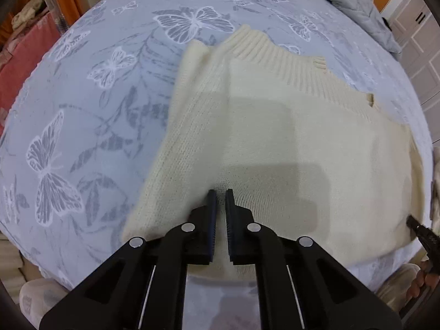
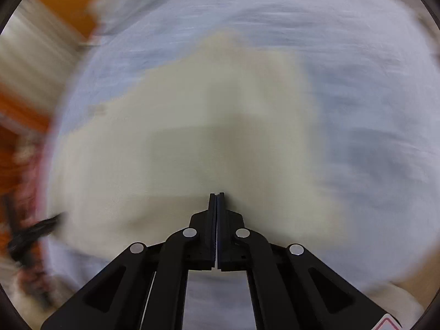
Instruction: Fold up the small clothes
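Left claw (image 1: 221,192) nearly closed, empty, above cream sweater (image 1: 275,143) on butterfly bed (image 1: 82,110) | right claw (image 2: 217,195) pinched closed, empty, view blurred | step: mid-fold, left side tucked over | next: probably grab near hem, fold toward ribbed collar (image 1: 275,55)

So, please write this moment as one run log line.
cream sweater: flat on bed | left claw: slightly open, empty | right claw: shut, empty
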Tool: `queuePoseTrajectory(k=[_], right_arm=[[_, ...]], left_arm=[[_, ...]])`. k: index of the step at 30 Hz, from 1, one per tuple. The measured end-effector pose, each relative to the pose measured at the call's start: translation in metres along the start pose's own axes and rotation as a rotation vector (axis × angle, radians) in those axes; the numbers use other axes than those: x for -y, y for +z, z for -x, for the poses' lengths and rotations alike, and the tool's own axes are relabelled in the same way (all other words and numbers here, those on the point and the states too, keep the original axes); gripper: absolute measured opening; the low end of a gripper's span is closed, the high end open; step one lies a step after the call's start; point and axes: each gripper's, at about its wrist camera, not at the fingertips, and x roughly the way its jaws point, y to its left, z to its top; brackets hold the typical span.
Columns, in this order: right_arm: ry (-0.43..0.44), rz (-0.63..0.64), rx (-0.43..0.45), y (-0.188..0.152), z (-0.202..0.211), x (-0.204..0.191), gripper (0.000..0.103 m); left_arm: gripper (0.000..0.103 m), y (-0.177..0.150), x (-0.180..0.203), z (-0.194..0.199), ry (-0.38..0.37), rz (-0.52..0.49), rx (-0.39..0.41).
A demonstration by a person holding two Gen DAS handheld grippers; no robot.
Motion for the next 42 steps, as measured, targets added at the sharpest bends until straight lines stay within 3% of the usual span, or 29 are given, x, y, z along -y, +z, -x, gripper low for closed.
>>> queuePoseTrajectory(k=[1, 3, 4, 5, 6, 7, 8, 9, 10, 11, 12, 14, 16, 18, 19, 20, 21, 25, 27, 28, 30, 35, 37, 38, 39, 40, 42], right_arm=[[0.02, -0.005, 0.008, 0.0, 0.006, 0.004, 0.0], [0.03, -0.046, 0.069, 0.003, 0.027, 0.007, 0.012], [0.048, -0.057, 0.119, 0.007, 0.037, 0.006, 0.023], [0.03, -0.06, 0.143, 0.01, 0.038, 0.004, 0.048], [-0.003, -0.06, 0.154, 0.009, 0.038, 0.005, 0.06], [-0.067, -0.061, 0.169, 0.014, 0.032, 0.005, 0.071], [-0.103, -0.057, 0.174, 0.018, 0.026, 0.006, 0.071], [-0.129, -0.05, 0.158, 0.019, 0.015, 0.005, 0.069], [-0.136, -0.047, 0.084, 0.02, -0.007, 0.007, 0.039], [-0.092, -0.056, 0.034, 0.022, -0.015, 0.014, 0.025], [-0.063, -0.073, 0.031, 0.022, -0.012, 0.017, 0.018], [0.024, -0.112, 0.132, 0.022, 0.021, 0.017, 0.011], [0.101, -0.158, 0.209, 0.025, 0.047, 0.023, 0.009], [0.057, -0.144, 0.172, 0.026, 0.036, 0.031, 0.008], [0.012, -0.144, 0.111, 0.022, 0.018, 0.039, 0.008], [-0.013, -0.17, -0.001, 0.017, -0.015, 0.051, 0.008], [0.002, -0.201, -0.011, 0.013, -0.017, 0.058, 0.009], [-0.035, -0.169, 0.088, 0.036, 0.015, 0.031, 0.02], [-0.035, -0.152, 0.157, 0.041, 0.034, 0.019, 0.021], [-0.031, -0.137, 0.184, 0.049, 0.041, 0.012, 0.025], [-0.024, -0.084, 0.197, 0.066, 0.042, -0.008, 0.043], [-0.126, 0.003, 0.192, 0.106, 0.001, -0.033, 0.068], [-0.167, 0.003, 0.126, 0.12, -0.028, -0.034, 0.069], [-0.168, 0.004, 0.096, 0.118, -0.035, -0.029, 0.047], [-0.144, 0.011, 0.06, 0.119, -0.041, -0.026, 0.015], [-0.093, 0.01, 0.029, 0.119, -0.045, -0.024, 0.007], [-0.028, -0.03, 0.121, 0.117, -0.019, -0.02, 0.007]], left_arm=[[0.007, 0.001, -0.001, 0.005, -0.008, 0.019, 0.005], [0.013, 0.002, 0.001, 0.025, -0.047, 0.079, 0.038], [0.034, 0.003, 0.0, 0.034, -0.043, 0.089, 0.065], [0.05, 0.004, -0.003, 0.042, -0.001, 0.105, 0.103], [0.075, 0.005, -0.007, 0.044, 0.037, 0.119, 0.123], [0.076, 0.006, -0.012, 0.043, 0.08, 0.137, 0.133], [0.076, 0.007, -0.02, 0.038, 0.113, 0.157, 0.124], [0.069, 0.006, -0.029, 0.029, 0.134, 0.187, 0.089], [0.055, 0.004, -0.037, 0.02, 0.125, 0.216, 0.06], [0.05, 0.002, -0.045, 0.01, 0.081, 0.241, 0.022], [0.039, 0.0, -0.048, 0.007, 0.051, 0.252, 0.011], [0.027, -0.001, -0.042, 0.017, 0.063, 0.229, 0.031], [0.023, -0.001, -0.038, 0.02, 0.076, 0.212, 0.03], [0.023, -0.002, -0.04, 0.014, 0.087, 0.216, 0.009], [0.024, -0.001, -0.042, 0.011, 0.092, 0.218, 0.0], [0.024, -0.002, -0.042, 0.006, 0.098, 0.22, -0.006], [0.024, -0.002, -0.042, 0.005, 0.104, 0.22, -0.007], [0.024, -0.001, -0.043, 0.021, 0.079, 0.22, 0.008], [0.023, 0.003, -0.037, 0.043, 0.067, 0.204, 0.061], [0.024, 0.008, -0.033, 0.051, 0.067, 0.19, 0.09], [0.027, 0.025, -0.022, 0.059, 0.067, 0.157, 0.124], [0.038, 0.075, -0.003, 0.014, 0.101, 0.114, 0.077], [0.038, 0.084, -0.003, -0.005, 0.095, 0.119, 0.039], [0.038, 0.088, -0.002, -0.015, 0.097, 0.123, 0.019], [0.03, 0.09, -0.003, -0.026, 0.095, 0.128, 0.001], [0.013, 0.09, -0.004, -0.03, 0.091, 0.127, -0.008], [0.01, 0.089, -0.005, -0.019, 0.062, 0.116, 0.027]])
